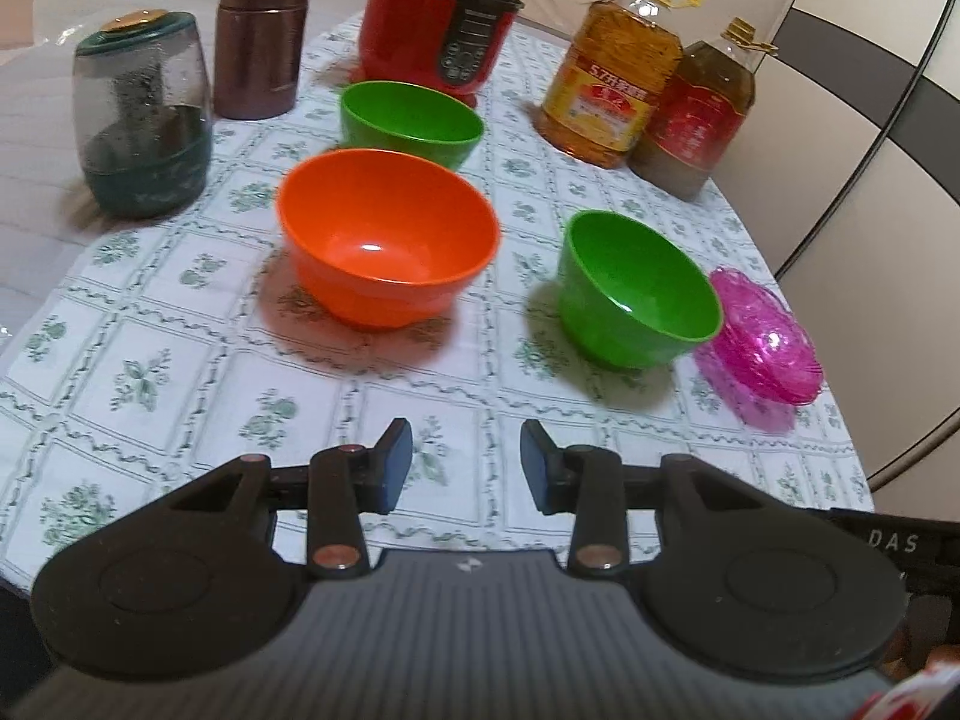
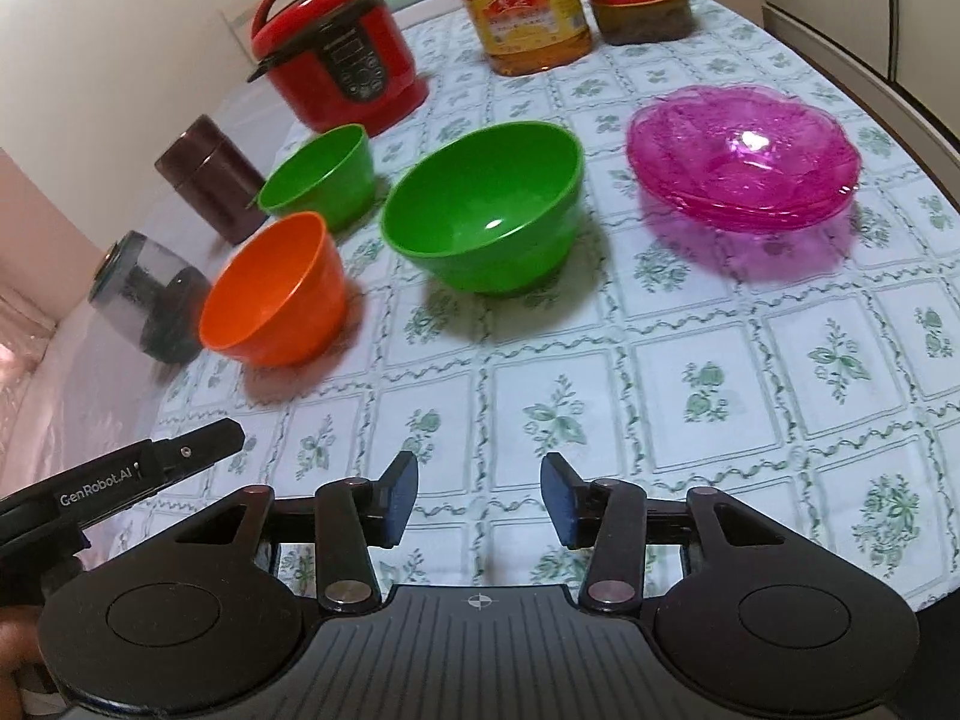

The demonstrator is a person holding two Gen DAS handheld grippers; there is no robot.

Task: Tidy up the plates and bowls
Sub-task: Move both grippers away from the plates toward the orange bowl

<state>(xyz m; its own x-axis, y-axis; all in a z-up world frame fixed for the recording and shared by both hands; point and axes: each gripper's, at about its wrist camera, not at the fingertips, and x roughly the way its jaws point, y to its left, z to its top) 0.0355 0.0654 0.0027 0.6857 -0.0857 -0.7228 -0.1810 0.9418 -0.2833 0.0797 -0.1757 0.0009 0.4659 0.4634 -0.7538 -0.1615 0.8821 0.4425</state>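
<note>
Bowls and plates sit on a tablecloth (image 2: 720, 372) printed with green flowers, and we place everything by the red cooker (image 2: 339, 69) at the far side. Just in front of the cooker stands the small green bowl (image 2: 321, 177), upright and empty. Nearer to us than that bowl is the orange bowl (image 2: 279, 291), also upright, apart from it. To the right of both, well in front of the cooker, is the big green bowl (image 2: 486, 210), open side up. Farther right again lies the stack of pink plates (image 2: 744, 159), clear glass or plastic, nested together; from the left wrist view they look just beside the big green bowl, though we cannot tell whether they touch. Right of the cooker stand two oil bottles (image 2: 522, 6), side by side. Left of it is a brown canister (image 2: 210, 177), and nearer us a grey jar (image 2: 147, 294) with a dark base.

We hold the left gripper (image 1: 467, 468) above bare cloth, jaws apart with nothing between them. The right gripper (image 2: 479, 501) hangs likewise over the near cloth, jaws parted and empty. No dish is touched by either.
</note>
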